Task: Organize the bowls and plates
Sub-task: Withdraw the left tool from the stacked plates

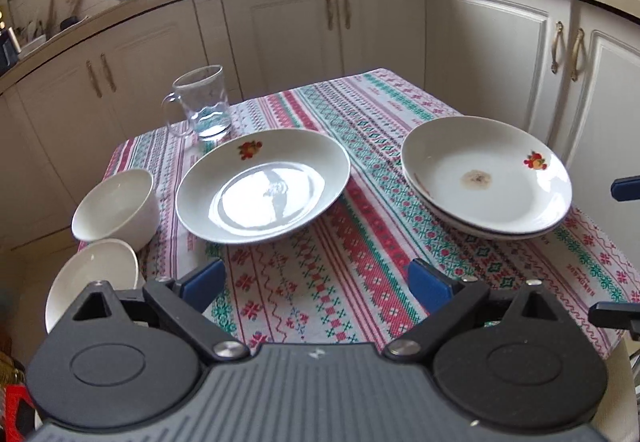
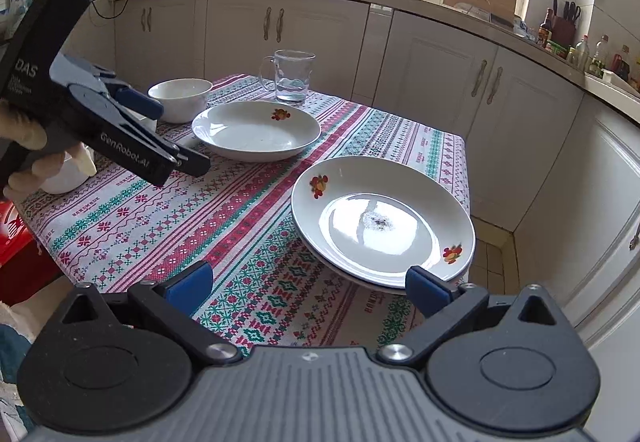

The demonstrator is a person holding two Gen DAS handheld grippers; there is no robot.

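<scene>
My left gripper: jaws apart, nothing between them, above the patterned tablecloth.
My right gripper: jaws apart, empty, near the stacked plates.
Single plate: beside the glass mug.
White bowl: left edge, small bowl just beside it.

- Left wrist view: looks forward and down over its own left gripper, from the near edge of the worktop, toward the far cabinets.
- Right wrist view: same downward tilt behind the right gripper, set further right, angled left.
- Shared: single plate, stacked plates, glass mug.
- Right view catches the left gripper at left, close.
</scene>
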